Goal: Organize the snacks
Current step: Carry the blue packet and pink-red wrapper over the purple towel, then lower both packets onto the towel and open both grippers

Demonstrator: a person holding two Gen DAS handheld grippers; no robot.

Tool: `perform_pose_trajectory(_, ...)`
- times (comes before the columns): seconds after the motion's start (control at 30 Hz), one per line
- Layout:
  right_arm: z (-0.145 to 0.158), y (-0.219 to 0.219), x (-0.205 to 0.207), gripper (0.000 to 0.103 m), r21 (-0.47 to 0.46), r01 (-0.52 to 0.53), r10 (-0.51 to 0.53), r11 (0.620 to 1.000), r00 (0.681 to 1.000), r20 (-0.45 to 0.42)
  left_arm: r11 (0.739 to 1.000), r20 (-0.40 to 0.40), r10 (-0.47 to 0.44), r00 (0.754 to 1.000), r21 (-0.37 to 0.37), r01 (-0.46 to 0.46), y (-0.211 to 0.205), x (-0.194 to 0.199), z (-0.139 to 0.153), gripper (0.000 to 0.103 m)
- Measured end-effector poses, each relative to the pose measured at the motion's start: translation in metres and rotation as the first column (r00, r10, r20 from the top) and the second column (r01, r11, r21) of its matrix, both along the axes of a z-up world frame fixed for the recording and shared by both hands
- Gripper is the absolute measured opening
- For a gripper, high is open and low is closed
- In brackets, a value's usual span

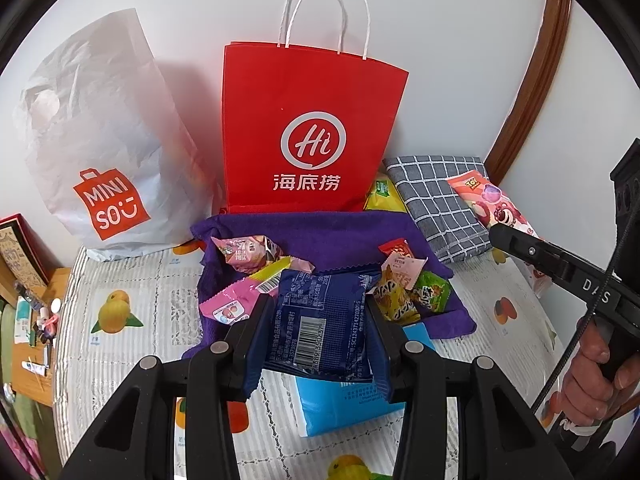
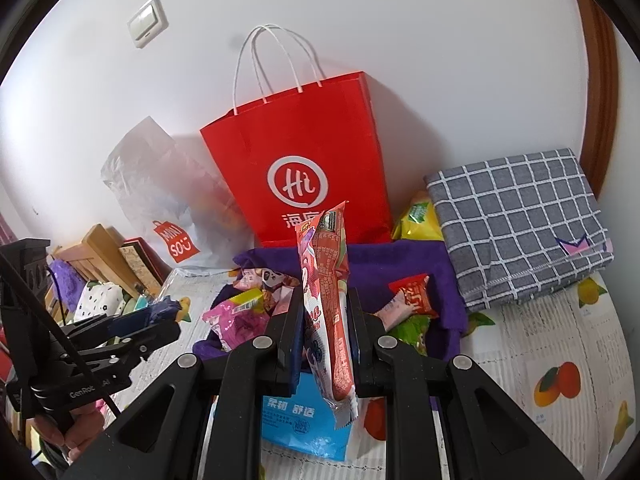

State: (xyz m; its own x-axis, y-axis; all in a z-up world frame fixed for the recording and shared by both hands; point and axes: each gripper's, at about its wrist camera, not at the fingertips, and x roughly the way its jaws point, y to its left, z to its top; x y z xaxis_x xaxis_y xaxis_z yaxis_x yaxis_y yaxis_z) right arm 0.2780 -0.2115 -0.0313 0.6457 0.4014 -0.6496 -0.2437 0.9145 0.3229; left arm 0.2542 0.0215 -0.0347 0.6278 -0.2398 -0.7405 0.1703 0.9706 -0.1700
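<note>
Two jaws clamped — blue packet, pink packet.

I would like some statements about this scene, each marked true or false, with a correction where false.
1. The left tongs hold a dark blue packet. True.
2. The right tongs are empty. False: they are shut on a long pink snack packet.
3. The red paper bag stands upright against the wall. True.
4. The purple cloth lies on top of the grey checked cloth. False: the two lie side by side, the checked one to the right.
5. The white plastic bag stands right of the red one. False: it stands to its left.
</note>
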Motion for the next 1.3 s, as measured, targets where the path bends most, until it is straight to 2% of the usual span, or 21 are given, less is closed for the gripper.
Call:
perform_pose_trajectory(0.3,0.004,0.007,0.006,0.018,0.01,-0.023,0.023,1.0,1.0,0.012,1.0,0.001,0.006,1.0,-0.002,-0.006,0.0,0.008,0.003,0.041)
perform_pose_trajectory(0.6,0.014,0.013,0.013,0.018,0.063,-0.047,0.045,0.997,0.998,0.04,1.0,0.01,0.019,1.0,-0.004,-0.019,0.002,0.017,0.008,0.041)
perform_pose_trajectory(0.87,-0.001,0.016,0.028,0.018,0.041,-0.053,0.053,0.998,0.999,0.0,0.999,0.004,0.035,0.999,-0.017,-0.035,0.01,0.026,0.004,0.041)
perform_pose_trajectory(1.3,-0.015,-0.003,0.049,0.018,-0.017,-0.003,0.002,1.0,1.0,-0.031,1.0,0.004,0.011,1.0,0.028,-0.011,0.004,0.039,-0.001,0.041)
